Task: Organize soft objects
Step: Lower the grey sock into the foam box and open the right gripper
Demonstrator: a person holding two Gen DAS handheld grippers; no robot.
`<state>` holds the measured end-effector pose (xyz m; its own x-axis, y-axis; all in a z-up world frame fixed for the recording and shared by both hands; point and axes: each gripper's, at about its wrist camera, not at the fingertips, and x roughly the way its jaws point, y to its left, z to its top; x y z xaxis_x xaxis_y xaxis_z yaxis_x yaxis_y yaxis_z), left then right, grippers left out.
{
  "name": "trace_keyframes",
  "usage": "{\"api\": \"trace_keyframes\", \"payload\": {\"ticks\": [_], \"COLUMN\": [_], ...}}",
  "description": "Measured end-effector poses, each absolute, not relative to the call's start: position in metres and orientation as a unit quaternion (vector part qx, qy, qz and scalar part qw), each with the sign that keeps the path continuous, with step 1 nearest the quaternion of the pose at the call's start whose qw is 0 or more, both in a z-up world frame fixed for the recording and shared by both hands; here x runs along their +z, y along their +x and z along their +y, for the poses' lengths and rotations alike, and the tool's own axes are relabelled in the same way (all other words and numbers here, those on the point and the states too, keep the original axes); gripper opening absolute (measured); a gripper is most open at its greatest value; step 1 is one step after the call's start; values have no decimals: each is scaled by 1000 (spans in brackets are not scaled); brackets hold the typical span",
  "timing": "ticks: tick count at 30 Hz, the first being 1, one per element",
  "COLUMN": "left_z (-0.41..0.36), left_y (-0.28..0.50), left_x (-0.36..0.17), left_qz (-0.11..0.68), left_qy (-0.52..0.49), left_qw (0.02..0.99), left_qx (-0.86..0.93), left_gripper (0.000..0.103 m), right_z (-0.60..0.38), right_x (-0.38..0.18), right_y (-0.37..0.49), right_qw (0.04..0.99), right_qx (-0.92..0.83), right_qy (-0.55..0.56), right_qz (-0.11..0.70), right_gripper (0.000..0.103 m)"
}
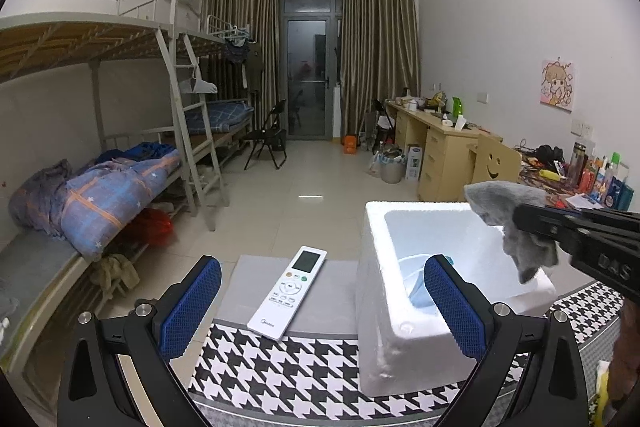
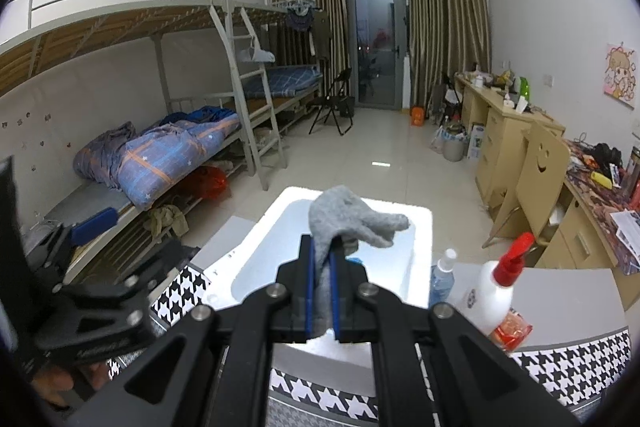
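Our right claw [image 2: 322, 259] pinches a grey glove [image 2: 348, 219] between its pads, hanging above the open white foam box [image 2: 420, 227]. Our left claw [image 1: 322, 301] is spread wide and holds nothing, near the box's side and the remote [image 1: 286, 293]. We should lower the glove well inside the walls before letting go, so the limp fabric doesn't drape over the rim

Black tongs [image 1: 322, 301], blue textured pads [image 1: 191, 303]
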<state>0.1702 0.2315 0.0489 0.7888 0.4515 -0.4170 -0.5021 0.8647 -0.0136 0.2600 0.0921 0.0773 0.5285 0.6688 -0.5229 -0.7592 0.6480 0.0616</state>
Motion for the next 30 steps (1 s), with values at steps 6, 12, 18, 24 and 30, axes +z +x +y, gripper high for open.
{"api": "trace_keyframes", "payload": {"ticks": [6,12,18,24,30], "left_z": [232,232,234,233,228], "left_y": [158,152,146,144,141], "left_x": [45,45,44,40,45], "left_qz": [205,206,204,208,206], "left_qy": [-68,-59,-55,-54,-51], "left_qw": [945,948,951,950,951], "left_qx": [244,235,227,225,226], "left_gripper": [102,102,102,102,102], "right_z": [104,113,118,111,98], "right_x": [71,62,53,51,68], "right_y": [272,282,290,287,271], "right_qw": [864,858,851,855,868], "right_qx": [411,409,397,387,385], "right_qy": [-87,-87,-97,-90,-81], "right_qz": [277,297,329,334,302], "right_gripper": [9,9,29,43,70]}}
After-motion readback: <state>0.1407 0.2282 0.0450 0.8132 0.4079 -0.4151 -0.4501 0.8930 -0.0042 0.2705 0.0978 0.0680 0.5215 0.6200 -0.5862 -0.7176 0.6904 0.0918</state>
